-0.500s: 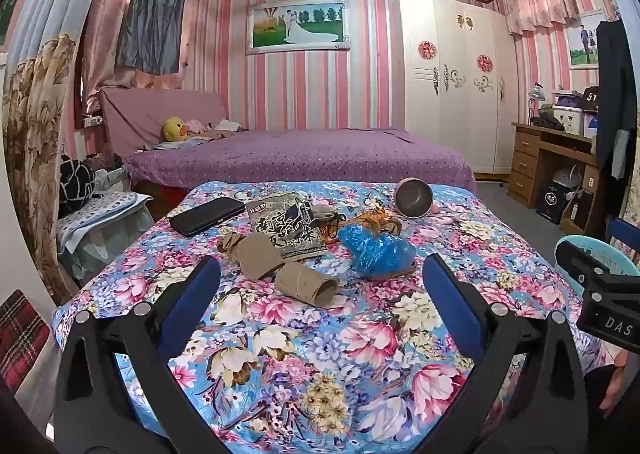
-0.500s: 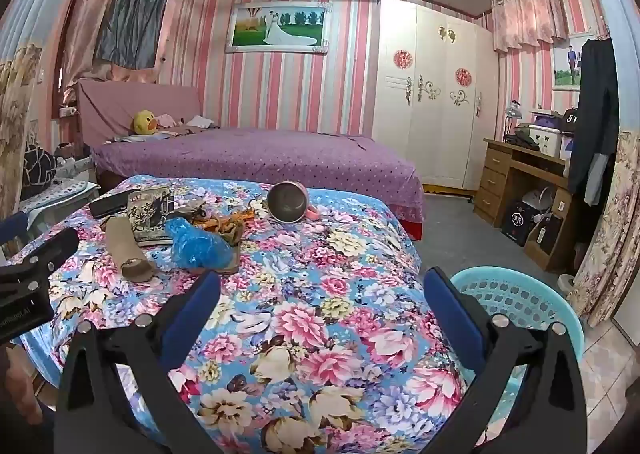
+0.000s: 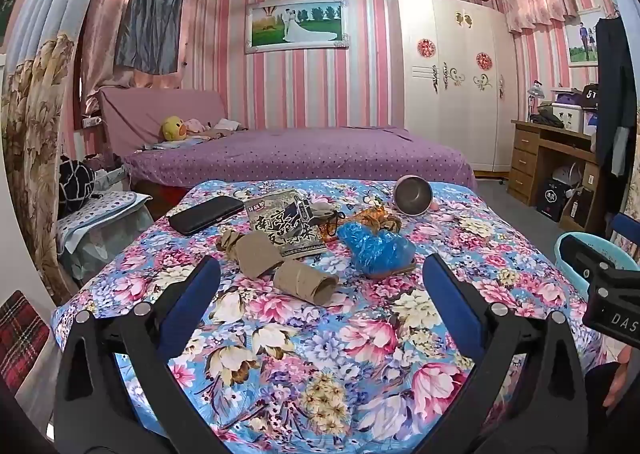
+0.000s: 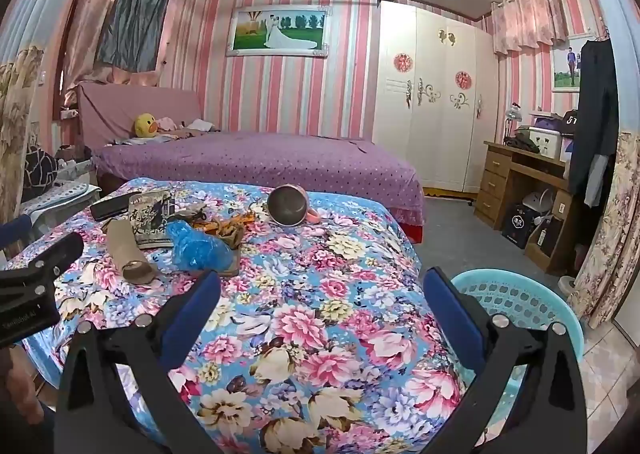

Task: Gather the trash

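Ahead of both grippers, the floral-covered desk (image 3: pixel 360 354) is lying as it did half a second ago, and nothing on it is shifting (the views are barely drifting), so by my judgement collection is not yet under way. The left gripper (image 3: pixel 320 296) is standing released and empty, the right gripper (image 4: pixel 322 300) likewise. One turquoise basket (image 4: pixel 520 298) is waiting just right of the right gripper, the likely bin. Beyond the left gripper's tips the trash is sitting clustered: one printed snack packet (image 3: pixel 286 221), one crumpled blue plastic bag (image 3: pixel 376 248), two brown cardboard tubes (image 3: pixel 306 281), one orange wrapper (image 3: pixel 374 215). One metal cup (image 3: pixel 412 195) and one black case (image 3: pixel 206 213) are lying farther off.
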`<state>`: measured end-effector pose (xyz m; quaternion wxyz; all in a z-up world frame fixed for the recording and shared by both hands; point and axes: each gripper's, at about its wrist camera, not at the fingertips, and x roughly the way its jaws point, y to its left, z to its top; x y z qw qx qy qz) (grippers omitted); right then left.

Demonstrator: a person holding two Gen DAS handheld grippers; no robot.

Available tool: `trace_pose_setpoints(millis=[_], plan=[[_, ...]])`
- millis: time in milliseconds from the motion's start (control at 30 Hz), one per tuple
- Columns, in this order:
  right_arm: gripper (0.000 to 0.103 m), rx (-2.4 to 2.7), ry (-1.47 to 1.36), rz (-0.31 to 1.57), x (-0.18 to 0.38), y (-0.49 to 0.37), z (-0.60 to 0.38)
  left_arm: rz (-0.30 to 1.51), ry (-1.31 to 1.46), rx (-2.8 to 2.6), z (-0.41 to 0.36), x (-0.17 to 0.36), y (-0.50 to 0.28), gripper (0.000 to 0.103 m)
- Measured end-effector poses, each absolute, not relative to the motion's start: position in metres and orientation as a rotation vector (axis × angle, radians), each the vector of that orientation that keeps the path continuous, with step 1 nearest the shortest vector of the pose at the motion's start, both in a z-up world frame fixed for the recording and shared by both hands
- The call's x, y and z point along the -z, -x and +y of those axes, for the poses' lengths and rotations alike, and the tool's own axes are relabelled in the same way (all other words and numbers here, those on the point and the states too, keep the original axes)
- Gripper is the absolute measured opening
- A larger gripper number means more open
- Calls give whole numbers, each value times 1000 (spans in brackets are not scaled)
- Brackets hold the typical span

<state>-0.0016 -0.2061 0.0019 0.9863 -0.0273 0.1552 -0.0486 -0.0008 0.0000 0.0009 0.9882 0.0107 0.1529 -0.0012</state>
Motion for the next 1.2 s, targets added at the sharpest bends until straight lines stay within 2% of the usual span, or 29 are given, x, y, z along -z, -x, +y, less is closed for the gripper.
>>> trace_pose_setpoints(millis=[1200], plan=[[99, 102, 55, 321, 4, -1, -210, 308, -24, 0, -1, 1, 0, 98]])
